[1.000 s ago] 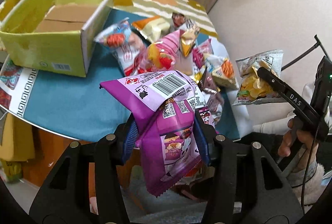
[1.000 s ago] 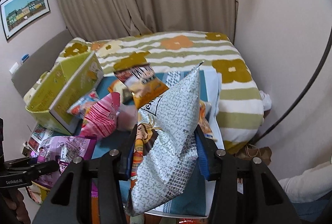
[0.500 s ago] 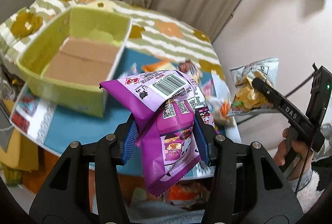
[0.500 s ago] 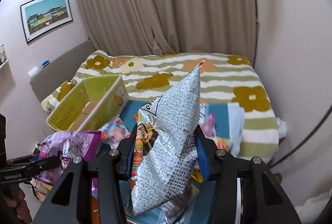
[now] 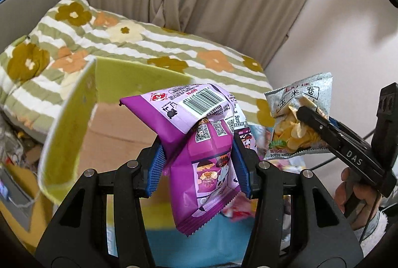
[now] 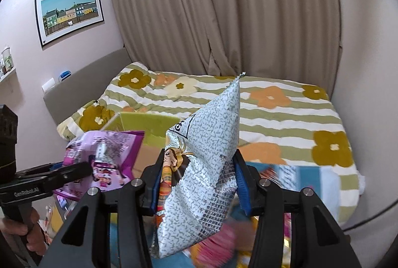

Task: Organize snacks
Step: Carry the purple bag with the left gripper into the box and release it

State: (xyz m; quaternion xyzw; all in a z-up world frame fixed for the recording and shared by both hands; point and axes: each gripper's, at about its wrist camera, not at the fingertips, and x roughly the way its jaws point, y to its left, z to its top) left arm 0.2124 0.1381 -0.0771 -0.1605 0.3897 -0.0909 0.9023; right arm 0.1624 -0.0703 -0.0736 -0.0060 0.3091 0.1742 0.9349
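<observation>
A bed (image 6: 286, 109) with a green-striped, flower-printed quilt fills the background, beige curtains (image 6: 223, 7) hanging behind it and a framed picture of coloured houses (image 6: 69, 13) on the wall. In front of the bed stands an open yellow-green cardboard box (image 5: 67, 123), its brown bottom flaps bare. It sits on a desk with a blue cover (image 5: 219, 240), where more snack packets lie blurred at the lower right of the right wrist view.

The left gripper (image 5: 199, 168) pinches a purple snack bag (image 5: 199, 133) between its blue-padded fingers, held in the air just in front of the box; its folded top shows a barcode, QR codes and a red round logo. This gripper's arm reads "GenRobot.AI".

The right gripper (image 6: 199, 183) clamps a silver-grey chip bag (image 6: 206, 168) upright, beside the purple one. Its front carries Chinese characters "玉米卷", the words "SOUTH AMERICA", and pictured yellow chips; its back shows fine print. The arm is marked "DAS".
</observation>
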